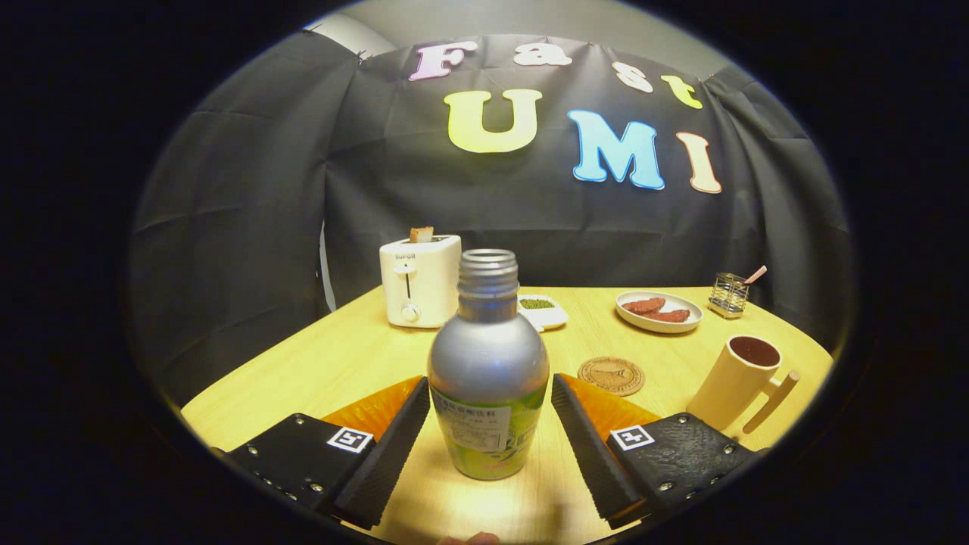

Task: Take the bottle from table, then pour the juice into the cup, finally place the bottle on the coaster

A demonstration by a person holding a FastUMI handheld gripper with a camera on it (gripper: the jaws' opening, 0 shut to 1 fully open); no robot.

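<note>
So the bottle [488, 367] is standing upright on the table [348, 356], cap off, and everything else sits around it. The gripper [490, 409] has its fingers spread wide with the bottle right between them, a gap showing on each side, so the jaws are open and not touching it. Beyond the bottle and a bit to its right lies the coaster [611, 375], flat and with nothing on it. Further right of the bottle is the cup [738, 382], tilted-looking in the fisheye, with something dark inside and its handle pointing away from the bottle. Behind the bottle to its left is a toaster [420, 280] with a slice of bread poking out the top. Just behind the bottle is a small dish [546, 310] of green stuff, and past the coaster a plate [658, 312] with reddish pieces, plus a little wire holder [729, 294] beside it.
</note>
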